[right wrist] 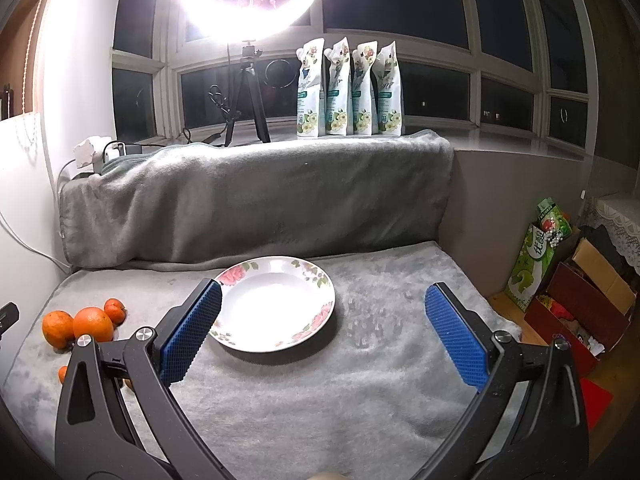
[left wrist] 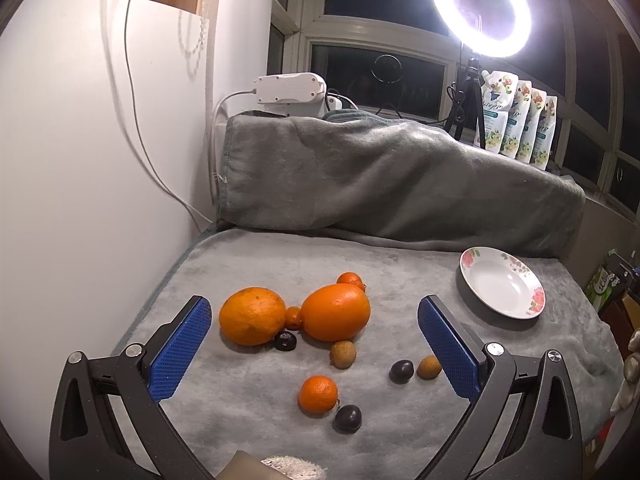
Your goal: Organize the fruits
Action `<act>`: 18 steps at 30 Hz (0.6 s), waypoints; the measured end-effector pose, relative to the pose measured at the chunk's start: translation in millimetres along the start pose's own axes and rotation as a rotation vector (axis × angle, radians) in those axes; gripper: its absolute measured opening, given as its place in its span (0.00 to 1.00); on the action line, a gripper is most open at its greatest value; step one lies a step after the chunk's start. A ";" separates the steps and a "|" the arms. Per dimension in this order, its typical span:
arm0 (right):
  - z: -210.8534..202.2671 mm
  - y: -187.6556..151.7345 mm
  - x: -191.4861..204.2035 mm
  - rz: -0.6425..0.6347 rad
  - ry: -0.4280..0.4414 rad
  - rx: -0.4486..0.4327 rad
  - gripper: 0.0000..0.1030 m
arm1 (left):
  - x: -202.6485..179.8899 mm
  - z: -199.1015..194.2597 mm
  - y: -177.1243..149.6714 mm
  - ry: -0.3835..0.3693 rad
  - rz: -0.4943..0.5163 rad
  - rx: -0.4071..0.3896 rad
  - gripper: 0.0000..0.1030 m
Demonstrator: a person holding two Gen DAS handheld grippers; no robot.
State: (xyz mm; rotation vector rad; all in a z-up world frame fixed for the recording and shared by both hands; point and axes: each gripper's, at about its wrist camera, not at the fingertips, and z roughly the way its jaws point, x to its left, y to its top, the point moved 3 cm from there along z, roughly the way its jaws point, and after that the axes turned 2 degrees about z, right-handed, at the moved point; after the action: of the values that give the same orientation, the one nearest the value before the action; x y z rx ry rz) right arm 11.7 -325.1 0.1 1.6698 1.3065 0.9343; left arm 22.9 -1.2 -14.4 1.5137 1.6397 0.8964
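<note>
Bench draped in a grey fleece blanket (left wrist: 280,400), which also covers a raised ledge behind. Fruit, loose on the blanket at the left: 2 large oranges, the left orange (left wrist: 251,315) and the right orange (left wrist: 335,312), with a small mandarin (left wrist: 293,317) wedged between them and touching both; a second small mandarin (left wrist: 351,279) just behind the right orange; a larger mandarin (left wrist: 317,393) nearer the camera. 3 dark plums: one (left wrist: 285,340) just in front of the left orange, one (left wrist: 401,371) toward the right, one (left wrist: 347,418) just beside the larger mandarin. 2 small brown fruits, kind not determinable: one (left wrist: 343,354) in front of the right orange, one (left wrist: 429,367) just beside the right-hand plum. Floral-rimmed white plate (right wrist: 316,316), holding nothing, on the blanket well apart to the right of the fruit. Left gripper (left wrist: 315,354): blue-padded fingers (left wrist: 180,352) spread wide above the fruit, gripping nothing. Right gripper (right wrist: 323,336): fingers (right wrist: 456,340) spread wide, gripping nothing, the plate lying ahead between them toward the left finger. Background: lit ring light (left wrist: 480,6) on a tripod, 4 floral pouches (right wrist: 348,90) on the windowsill, dark windows.
</note>
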 end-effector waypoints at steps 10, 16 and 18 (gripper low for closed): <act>0.0 0.3 0.0 0.000 -0.001 0.001 1.00 | -0.5 -1.7 0.8 0.000 0.002 -0.002 0.99; 0.0 0.1 0.0 0.000 0.001 0.002 1.00 | -1.4 -1.8 1.0 0.000 0.002 -0.001 0.99; 0.4 0.2 0.0 0.000 0.000 0.002 1.00 | -1.4 -1.9 0.8 0.001 0.003 -0.001 0.99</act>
State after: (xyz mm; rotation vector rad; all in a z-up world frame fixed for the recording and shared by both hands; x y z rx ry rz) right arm 12.1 -325.1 0.1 1.6714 1.3081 0.9327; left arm 21.8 -2.6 -12.7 1.5152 1.6380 0.9000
